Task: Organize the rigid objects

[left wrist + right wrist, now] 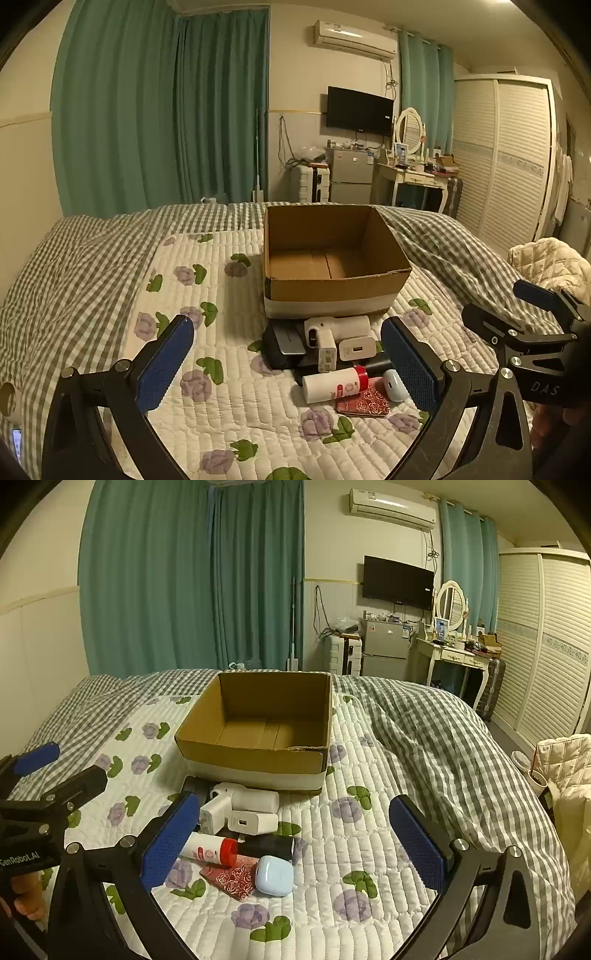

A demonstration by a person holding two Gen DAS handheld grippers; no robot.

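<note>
An open, empty cardboard box [334, 291] [255, 755] stands on the bed. In front of it lies a pile: a white handheld device [338, 326] [245, 799], a white charger [356, 348] [253, 822], a white bottle with a red cap [334, 384] [212, 850], a black cylinder [267, 845], a light blue case [394, 384] [275, 876], a red patterned pouch [364, 403] [232, 879] and a black flat item [280, 347]. My left gripper [288, 363] is open above the pile. My right gripper [295, 843] is open, just right of the pile.
The bed has a white quilted flower cover [332, 849] and a grey checked blanket [443, 738]. Teal curtains, a TV, a small fridge, a dressing table and a wardrobe stand behind. A cream jacket [565, 768] hangs at the right.
</note>
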